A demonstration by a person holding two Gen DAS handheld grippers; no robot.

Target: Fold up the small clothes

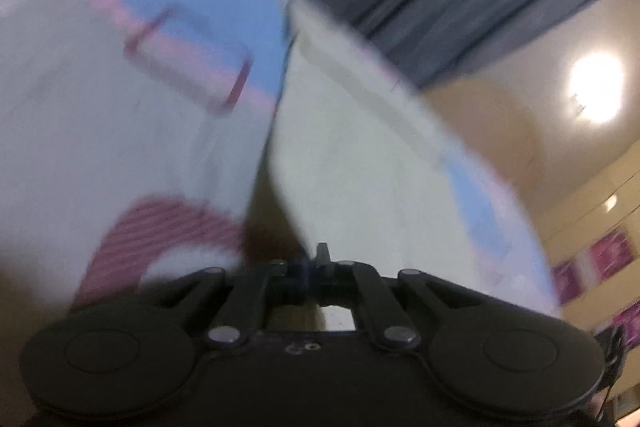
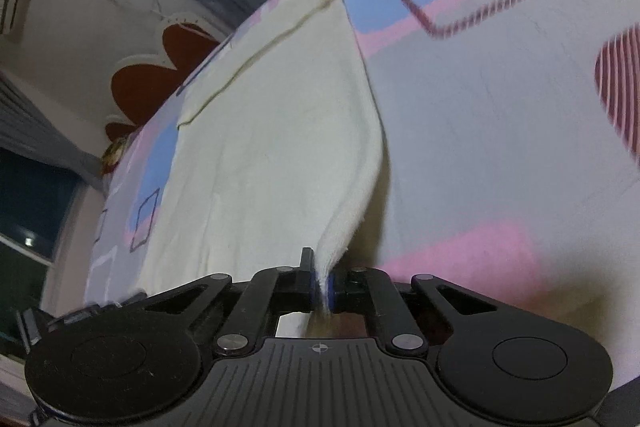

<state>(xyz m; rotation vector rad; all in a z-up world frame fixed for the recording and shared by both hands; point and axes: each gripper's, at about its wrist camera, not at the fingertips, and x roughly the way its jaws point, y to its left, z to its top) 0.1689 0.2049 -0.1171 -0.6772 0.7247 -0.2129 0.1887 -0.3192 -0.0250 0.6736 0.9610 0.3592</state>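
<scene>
Left view, blurred: the left tongs [image 1: 310, 269] are clenched on the cloth [image 1: 360, 167], a soft cream fabric rising toward 12 o'clock. At 10 o'clock lies the bed sheet [image 1: 80, 107], pale with blue and pink blocks and maroon striped outlines. Right view: the right tongs [image 2: 320, 283] pinch a bunched corner of the cloth [image 2: 272, 147], its dark-stitched hem running toward 11 o'clock; the sheet [image 2: 480, 127] spreads at 2 o'clock.

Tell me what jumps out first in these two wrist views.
A cream cloth fills the middle of both views, its corner pinched in the shut right gripper. The left gripper also looks shut on it, though that view is blurred. Behind lies a pink-and-blue patterned sheet.
</scene>
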